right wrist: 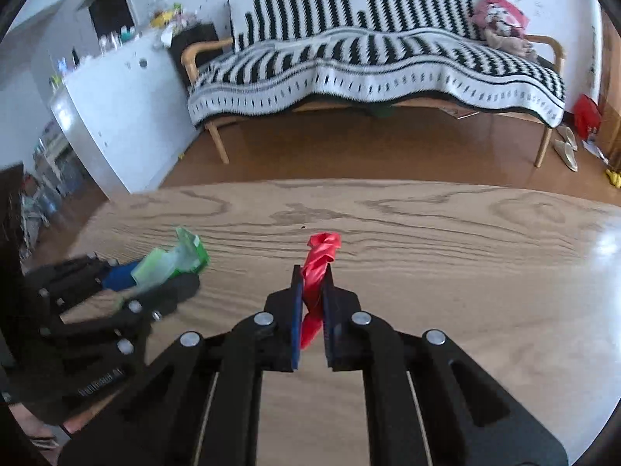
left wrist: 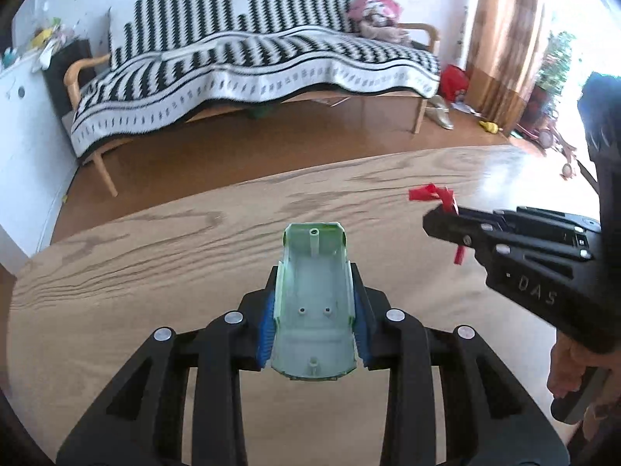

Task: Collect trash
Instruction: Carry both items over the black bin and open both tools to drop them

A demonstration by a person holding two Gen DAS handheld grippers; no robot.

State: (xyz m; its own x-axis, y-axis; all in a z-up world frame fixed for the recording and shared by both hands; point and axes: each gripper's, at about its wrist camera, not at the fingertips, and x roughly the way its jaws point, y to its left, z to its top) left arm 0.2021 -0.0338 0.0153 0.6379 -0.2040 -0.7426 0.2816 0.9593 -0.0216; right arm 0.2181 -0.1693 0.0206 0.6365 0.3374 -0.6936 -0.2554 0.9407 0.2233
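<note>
My left gripper [left wrist: 313, 306] is shut on a pale green hollow plastic shell [left wrist: 313, 303], its blue pads pressing both long sides, above the wooden table [left wrist: 194, 240]. My right gripper [right wrist: 313, 303] is shut on a twisted red scrap of wrapper [right wrist: 319, 268], whose ends stick out above and below the pads. In the left wrist view the right gripper [left wrist: 442, 219] hangs at the right with the red scrap [left wrist: 432, 194]. In the right wrist view the left gripper [right wrist: 155, 275] shows at the left, blurred, with the green shell [right wrist: 170, 262].
Beyond the table's far edge are a brown floor and a wooden bench under a black-and-white striped blanket [left wrist: 252, 66]. A white cabinet [right wrist: 116, 116] stands at the left, a brown curtain [left wrist: 504, 39] at the right. A hand [left wrist: 570, 365] holds the right gripper's handle.
</note>
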